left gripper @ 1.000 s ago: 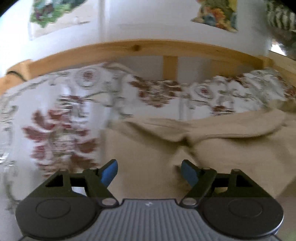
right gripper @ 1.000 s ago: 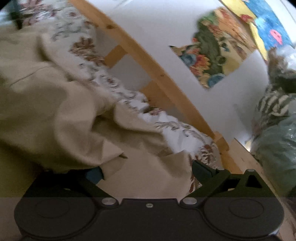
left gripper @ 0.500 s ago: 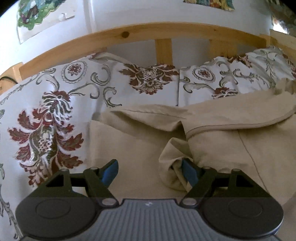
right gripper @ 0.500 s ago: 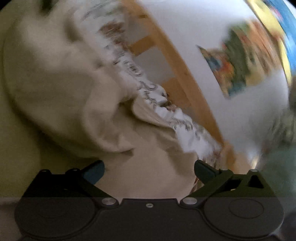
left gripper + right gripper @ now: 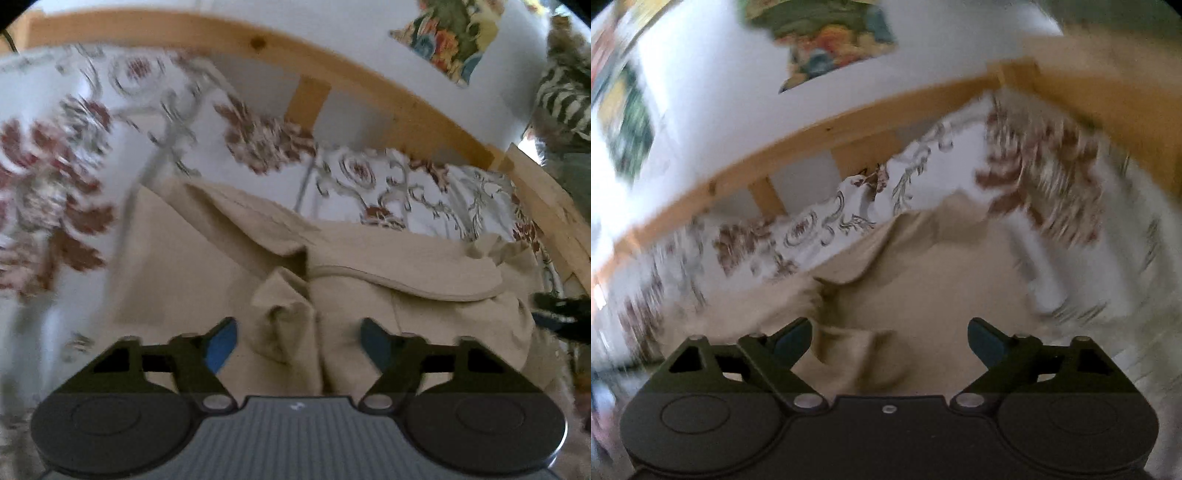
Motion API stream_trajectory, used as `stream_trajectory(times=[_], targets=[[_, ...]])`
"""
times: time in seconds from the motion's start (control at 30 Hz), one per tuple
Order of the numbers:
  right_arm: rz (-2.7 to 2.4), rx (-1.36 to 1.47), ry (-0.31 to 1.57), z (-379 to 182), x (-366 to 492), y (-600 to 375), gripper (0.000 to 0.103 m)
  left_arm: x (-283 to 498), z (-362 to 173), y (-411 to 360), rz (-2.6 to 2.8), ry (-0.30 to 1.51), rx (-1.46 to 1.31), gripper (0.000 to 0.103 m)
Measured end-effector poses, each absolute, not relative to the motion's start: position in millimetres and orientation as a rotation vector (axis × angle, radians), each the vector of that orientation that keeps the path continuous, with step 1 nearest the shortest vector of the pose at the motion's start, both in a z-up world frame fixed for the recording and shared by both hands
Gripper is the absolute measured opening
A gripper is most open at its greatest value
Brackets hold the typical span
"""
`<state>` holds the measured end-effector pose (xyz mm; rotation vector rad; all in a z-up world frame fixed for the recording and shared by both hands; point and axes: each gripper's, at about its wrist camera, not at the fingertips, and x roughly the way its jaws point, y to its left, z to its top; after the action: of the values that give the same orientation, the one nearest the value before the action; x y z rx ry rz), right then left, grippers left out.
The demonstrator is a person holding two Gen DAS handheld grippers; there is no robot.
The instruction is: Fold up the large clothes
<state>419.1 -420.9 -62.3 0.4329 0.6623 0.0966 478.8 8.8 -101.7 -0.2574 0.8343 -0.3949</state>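
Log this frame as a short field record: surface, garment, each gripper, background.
surface: bed with floral sheet, wooden rail behind
garment: beige garment, crumpled, not yet folded flat
left gripper: jaws closing, a bunched fold between them, pads not pressing on it
right gripper: jaws closing over the garment, nothing gripped
background: white wall, colourful poster
image quality: right wrist view heavily blurred

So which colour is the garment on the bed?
Plain beige garment; the left wrist view shows it best.
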Motion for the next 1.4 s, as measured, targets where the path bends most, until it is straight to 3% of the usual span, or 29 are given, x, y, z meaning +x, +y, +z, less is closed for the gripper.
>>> stream_trajectory(times=[0.03, 0.1, 0.13, 0.17, 0.23, 0.33, 0.5, 0.6, 0.67, 0.73, 0.8, 0.93, 1.1, 1.2, 1.3, 1.4], targets=[[0.101, 0.463, 0.685, -70, 429, -415, 0.089, 484, -104, 3, -0.402, 0.852, -0.265, 0.064], [0.120, 0.538, 0.722, -85, 444, -404, 0.073, 491, -104, -6, -0.365, 0.851, -0.254, 0.047], [0.111, 0.556, 0.717, -90, 449, -398, 0.066, 494, -102, -9, -0.354, 0.833, -0.246, 0.028], [0.101, 0.542, 0.704, -91, 454, -392, 0.058, 497, -100, -13, -0.339, 0.810, -0.239, 0.022], [0.085, 0.474, 0.691, -89, 469, -381, 0.009, 502, -96, -19, -0.289, 0.764, -0.205, 0.015], [0.064, 0.370, 0.627, -85, 484, -371, 0.008, 508, -99, -29, -0.233, 0.693, -0.148, 0.011], [0.013, 0.065, 0.619, -104, 500, -338, 0.007, 498, -114, -41, -0.221, 0.674, -0.034, 0.014], [-0.005, 0.051, 0.588, -107, 491, -343, 0.010, 484, -106, -39, -0.221, 0.665, -0.019, 0.026], [-0.037, 0.014, 0.551, -100, 481, -344, 0.019, 474, -100, -35, -0.220, 0.670, -0.028, 0.045], [-0.055, -0.019, 0.502, -88, 466, -345, 0.037, 464, -95, -29, -0.213, 0.673, -0.050, 0.058], [-0.067, -0.057, 0.440, -76, 447, -339, 0.051, 450, -92, -24, -0.220, 0.675, -0.076, 0.062], [0.011, -0.145, 0.397, -72, 416, -314, 0.070, 449, -106, -37, -0.143, 0.756, 0.028, 0.068], [-0.003, -0.342, 0.502, -112, 423, -284, 0.070, 447, -109, -36, -0.109, 0.812, 0.006, 0.070], [0.004, -0.261, 0.494, -90, 412, -290, 0.070, 424, -89, -17, -0.149, 0.790, -0.062, 0.086], [0.103, -0.288, 0.448, -59, 378, -290, 0.085, 388, -64, -4, -0.151, 0.727, -0.035, 0.093], [0.214, -0.363, 0.426, -34, 324, -289, 0.093, 347, -41, 3, -0.190, 0.691, 0.016, 0.102]])
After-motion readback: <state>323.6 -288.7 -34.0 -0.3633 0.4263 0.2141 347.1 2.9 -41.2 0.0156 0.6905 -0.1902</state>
